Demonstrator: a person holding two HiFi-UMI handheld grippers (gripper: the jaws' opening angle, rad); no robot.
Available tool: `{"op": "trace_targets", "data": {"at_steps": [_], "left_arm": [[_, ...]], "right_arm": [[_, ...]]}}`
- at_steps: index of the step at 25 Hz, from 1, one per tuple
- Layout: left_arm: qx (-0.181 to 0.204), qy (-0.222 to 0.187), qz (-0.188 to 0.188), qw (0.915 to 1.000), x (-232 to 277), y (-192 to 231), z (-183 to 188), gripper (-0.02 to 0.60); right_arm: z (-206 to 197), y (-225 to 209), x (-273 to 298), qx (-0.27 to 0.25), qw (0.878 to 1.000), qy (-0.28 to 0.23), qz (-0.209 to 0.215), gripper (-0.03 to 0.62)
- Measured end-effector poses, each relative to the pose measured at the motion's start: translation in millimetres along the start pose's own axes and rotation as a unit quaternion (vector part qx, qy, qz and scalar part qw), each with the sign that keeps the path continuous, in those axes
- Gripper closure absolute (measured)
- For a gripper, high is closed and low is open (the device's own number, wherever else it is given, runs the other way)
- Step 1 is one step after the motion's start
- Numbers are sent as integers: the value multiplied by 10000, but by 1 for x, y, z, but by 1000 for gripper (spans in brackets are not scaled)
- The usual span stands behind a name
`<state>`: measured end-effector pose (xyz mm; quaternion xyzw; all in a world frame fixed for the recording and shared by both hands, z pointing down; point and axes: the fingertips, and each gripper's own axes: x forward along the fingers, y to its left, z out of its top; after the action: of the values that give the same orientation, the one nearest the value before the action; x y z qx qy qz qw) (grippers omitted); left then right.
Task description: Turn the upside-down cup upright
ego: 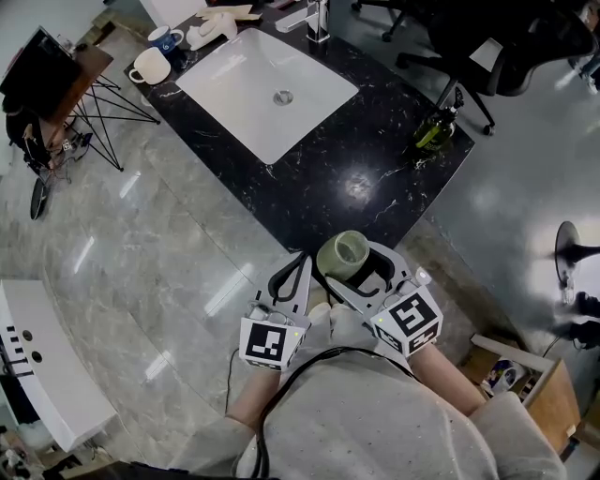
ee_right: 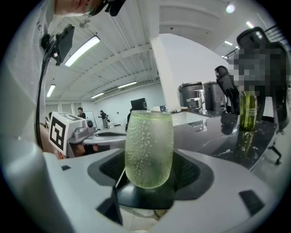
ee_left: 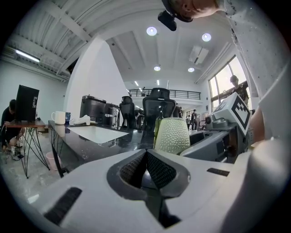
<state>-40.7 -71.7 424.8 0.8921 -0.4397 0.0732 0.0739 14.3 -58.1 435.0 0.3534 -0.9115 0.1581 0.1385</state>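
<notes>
A pale green bumpy cup (ego: 343, 255) stands upright, its mouth facing up, between the jaws of my right gripper (ego: 356, 264), which is shut on it. It hangs in the air at the near edge of the black marble counter (ego: 375, 169). In the right gripper view the cup (ee_right: 149, 150) fills the gap between the wide-set pads, rounded base down. My left gripper (ego: 293, 274) sits just left of the cup, jaws shut with nothing in them. In the left gripper view its pads (ee_left: 157, 168) meet, and the cup (ee_left: 173, 135) shows beyond them to the right.
The counter carries a white sink basin (ego: 267, 94), a faucet (ego: 314, 19), a white mug (ego: 150, 66), a blue mug (ego: 165, 39) and a green bottle (ego: 433, 129). Office chairs (ego: 506, 47) stand behind it. A tripod table with a black monitor (ego: 42, 70) is at far left.
</notes>
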Motion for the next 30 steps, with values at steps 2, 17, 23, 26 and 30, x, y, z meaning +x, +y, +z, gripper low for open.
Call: {"op": "trace_targets", "data": {"at_steps": [2, 17, 23, 26, 30], "left_arm": [[74, -4, -32, 10000, -2, 0, -2, 575], [-45, -36, 241, 9997, -27, 8, -6, 575], [-46, -152, 346, 9993, -33, 13, 2, 575], [-91, -119, 398, 9991, -37, 15, 3, 575], [-93, -118, 484, 9987, -43, 18, 5, 574]], "right_arm": [[1, 3, -1, 231, 9997, 16, 110, 269], [7, 6, -4, 3487, 9302, 3, 1143, 269], [15, 17, -2, 4889, 8541, -196, 1766, 269], [20, 28, -3, 5652, 7971, -328, 2100, 269], [23, 40, -7, 6752, 6891, -615, 2558, 269]]}}
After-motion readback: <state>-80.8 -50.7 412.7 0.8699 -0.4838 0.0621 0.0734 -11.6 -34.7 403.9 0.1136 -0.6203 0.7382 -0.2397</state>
